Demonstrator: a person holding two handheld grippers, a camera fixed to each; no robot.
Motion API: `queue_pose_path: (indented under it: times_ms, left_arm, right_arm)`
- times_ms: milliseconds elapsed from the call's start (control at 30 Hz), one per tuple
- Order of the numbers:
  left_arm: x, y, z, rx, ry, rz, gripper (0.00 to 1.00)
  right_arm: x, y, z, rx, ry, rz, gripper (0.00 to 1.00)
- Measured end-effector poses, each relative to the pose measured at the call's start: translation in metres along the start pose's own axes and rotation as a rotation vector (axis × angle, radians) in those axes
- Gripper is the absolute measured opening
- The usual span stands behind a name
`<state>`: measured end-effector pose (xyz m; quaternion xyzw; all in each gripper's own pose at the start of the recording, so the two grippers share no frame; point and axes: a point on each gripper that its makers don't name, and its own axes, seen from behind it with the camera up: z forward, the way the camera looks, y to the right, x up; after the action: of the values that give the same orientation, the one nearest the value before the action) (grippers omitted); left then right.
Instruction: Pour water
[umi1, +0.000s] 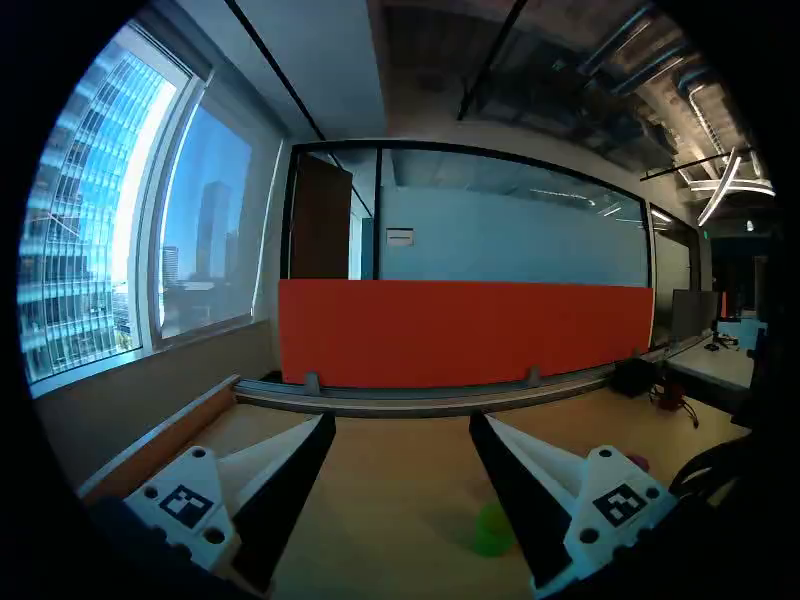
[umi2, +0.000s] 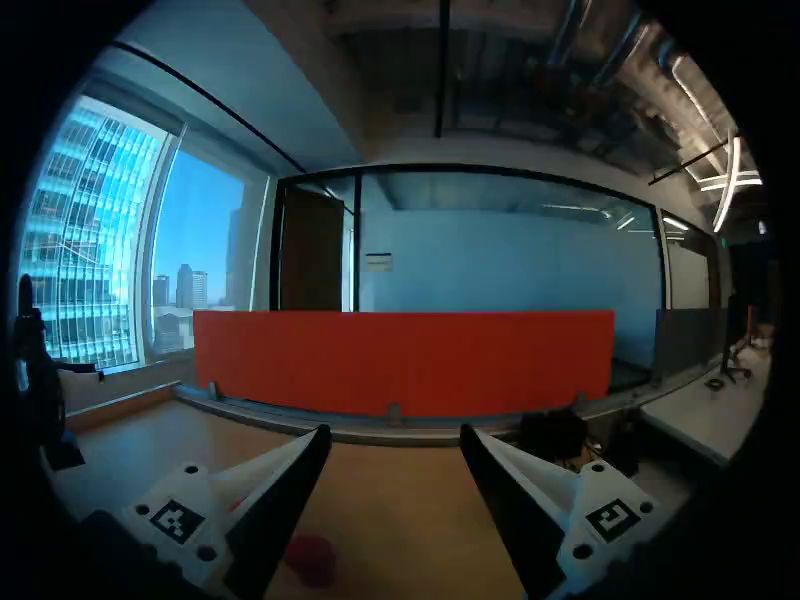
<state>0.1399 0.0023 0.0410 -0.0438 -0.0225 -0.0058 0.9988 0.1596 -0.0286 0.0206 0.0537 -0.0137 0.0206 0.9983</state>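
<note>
- left claw (umi1: 402, 420): fingers spread wide, nothing between them, held low over the wooden surface (umi1: 400, 490).
- green container (umi1: 492, 528): on the surface between the left claw's two fingers, just beside the right-hand one (blurred, looks like a small cup). Cannot tell what is in it.
- small pink thing (umi1: 638, 462): just past the left claw's right-hand finger and mostly hidden by it. Too little shows to say what it is.
- right claw (umi2: 393, 432): also wide, gripping nothing, low over a wooden surface.
- red object (umi2: 312, 558): on the surface below the right claw, close against the inner edge of its left-hand finger. It is blurred, so cannot tell if it is a container or what it holds.
- orange partition (umi1: 460, 333): upright along the far edge of the surface, straight ahead of both claws.
- writing: each finger carries a square black-and-white marker (umi1: 187, 505), a code pattern and not text.
- pale sign (umi1: 400, 237): on the glass wall above the partition, ahead of the left claw, too small to read.
- window (umi1: 100, 250): off to the left claw's left, with towers outside.
</note>
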Motion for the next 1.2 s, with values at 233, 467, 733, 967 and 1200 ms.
queue_pose_path:
  times_ms: [233, 467, 733, 967, 1200]
  left_arm:
    - [0.028, 0.012, 0.003, -0.061, -0.006, -0.026, 1.00]
    - [0.044, 0.016, 0.003, -0.103, -0.007, -0.021, 1.00]
    - [0.060, 0.038, -0.001, -0.216, -0.010, -0.012, 1.00]
    - [0.062, 0.058, -0.007, -0.300, -0.019, -0.001, 1.00]
    - [0.049, 0.076, -0.011, -0.387, -0.048, 0.021, 1.00]
  right_arm:
    - [0.020, -0.005, 0.005, 0.025, -0.010, 0.003, 1.00]
    - [0.019, -0.018, 0.006, 0.081, -0.024, 0.010, 1.00]
    - [0.026, -0.044, -0.005, 0.215, -0.022, 0.025, 1.00]
    - [0.030, -0.070, -0.020, 0.345, -0.017, 0.008, 1.00]
    - [0.020, -0.100, -0.034, 0.473, -0.045, -0.012, 1.00]
